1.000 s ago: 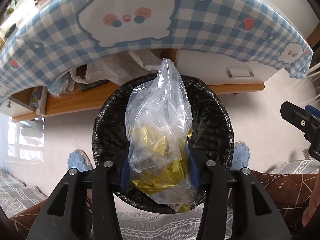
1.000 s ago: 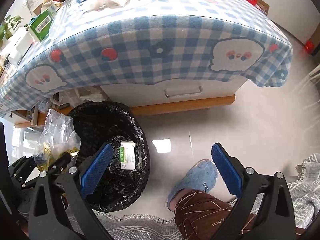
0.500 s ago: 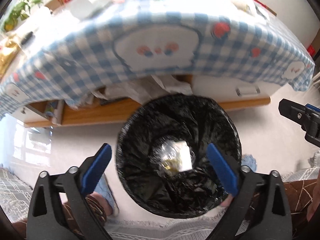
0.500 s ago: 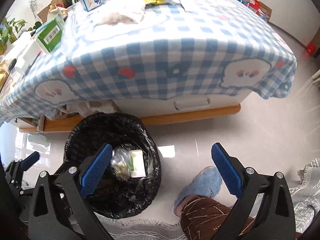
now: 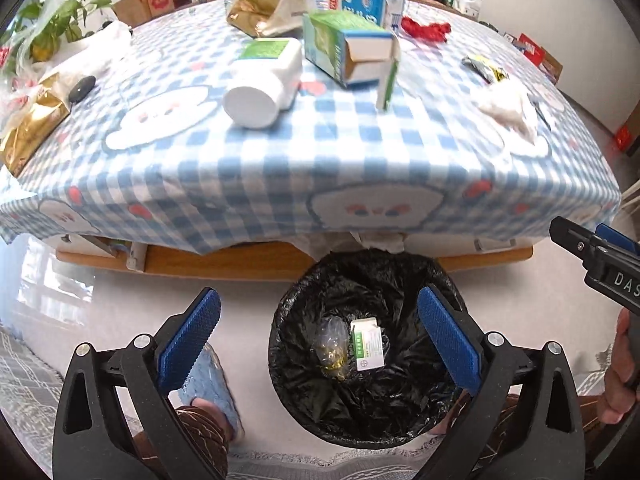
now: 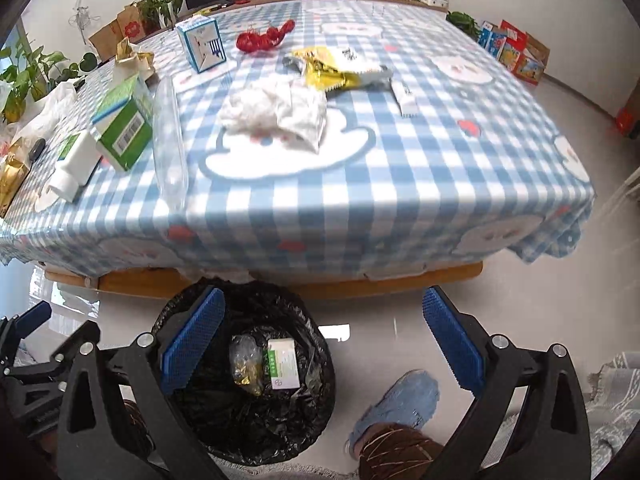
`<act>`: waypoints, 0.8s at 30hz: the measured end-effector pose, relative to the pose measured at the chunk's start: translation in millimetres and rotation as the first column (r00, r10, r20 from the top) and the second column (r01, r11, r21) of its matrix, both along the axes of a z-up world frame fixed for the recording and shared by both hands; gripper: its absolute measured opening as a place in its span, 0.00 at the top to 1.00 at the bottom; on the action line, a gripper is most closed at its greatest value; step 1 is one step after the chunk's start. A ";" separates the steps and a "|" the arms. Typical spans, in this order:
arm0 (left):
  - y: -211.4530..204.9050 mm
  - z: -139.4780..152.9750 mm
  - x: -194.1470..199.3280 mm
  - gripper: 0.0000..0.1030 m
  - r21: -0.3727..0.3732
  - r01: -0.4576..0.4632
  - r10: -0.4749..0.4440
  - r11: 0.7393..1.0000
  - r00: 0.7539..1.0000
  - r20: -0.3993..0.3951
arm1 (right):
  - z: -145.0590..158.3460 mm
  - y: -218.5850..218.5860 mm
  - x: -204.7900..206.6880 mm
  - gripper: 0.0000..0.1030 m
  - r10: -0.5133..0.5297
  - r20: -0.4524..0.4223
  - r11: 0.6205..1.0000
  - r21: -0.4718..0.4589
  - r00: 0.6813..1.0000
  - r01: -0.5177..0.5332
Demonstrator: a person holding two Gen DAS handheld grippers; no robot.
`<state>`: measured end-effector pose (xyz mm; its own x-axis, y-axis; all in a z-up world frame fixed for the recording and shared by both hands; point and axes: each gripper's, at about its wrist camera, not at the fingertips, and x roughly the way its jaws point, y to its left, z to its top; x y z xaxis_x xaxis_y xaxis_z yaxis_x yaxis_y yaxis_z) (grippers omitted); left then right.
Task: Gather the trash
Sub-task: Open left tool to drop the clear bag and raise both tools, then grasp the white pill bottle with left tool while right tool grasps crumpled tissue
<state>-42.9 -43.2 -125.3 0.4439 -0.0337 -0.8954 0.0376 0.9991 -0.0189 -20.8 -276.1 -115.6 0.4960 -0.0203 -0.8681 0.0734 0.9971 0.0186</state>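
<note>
Both grippers are hovering over the black-lined trash bin (image 5: 366, 344) right now, and neither one is carrying anything. The left gripper (image 5: 318, 334) is sitting with its blue fingers (image 5: 190, 332) spread as wide as they go, nothing between them but the view down into the bin. The right gripper (image 6: 322, 338) is doing the same thing off to the side, fingers (image 6: 450, 344) wide apart and empty, its left finger overlapping the bin's rim in its own view.

Down in the bin, the clear plastic bag (image 5: 334, 346) with the yellow-gold scraps inside is lying on the liner, and a small green-and-white box (image 5: 368, 346) is resting right beside it, touching or nearly so.

Up on the bench (image 5: 280, 168), covered by that blue checked cloth with the cartoon faces, plenty of stuff is lying around: a white bottle (image 5: 264, 82) on its side, an open green-and-white carton (image 5: 348, 50), a blue-and-white carton (image 5: 366, 2) behind it, a gold foil bag (image 5: 260, 6), some red mesh-like thing (image 5: 426, 30), a crumpled white plastic bag (image 6: 278, 110), and yellow wrappers (image 6: 326, 66) just past it.

The person's blue slipper (image 6: 398, 402) is showing on the floor beside the bin.
</note>
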 end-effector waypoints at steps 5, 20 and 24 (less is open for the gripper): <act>16.5 17.9 24.9 0.06 -0.014 -0.029 0.029 0.999 0.999 0.020 | 14.9 -4.5 19.0 0.08 0.000 0.039 1.000 -0.003 0.999 0.000; 49.4 45.9 103.0 0.07 -0.019 -0.047 0.048 0.999 0.998 0.047 | 36.0 10.5 80.4 0.08 0.031 0.105 1.000 -0.004 0.994 -0.030; 48.9 46.1 117.5 0.07 0.009 -0.035 0.034 0.999 0.998 0.051 | 34.4 10.0 91.8 0.11 0.017 0.094 1.000 0.012 0.995 -0.019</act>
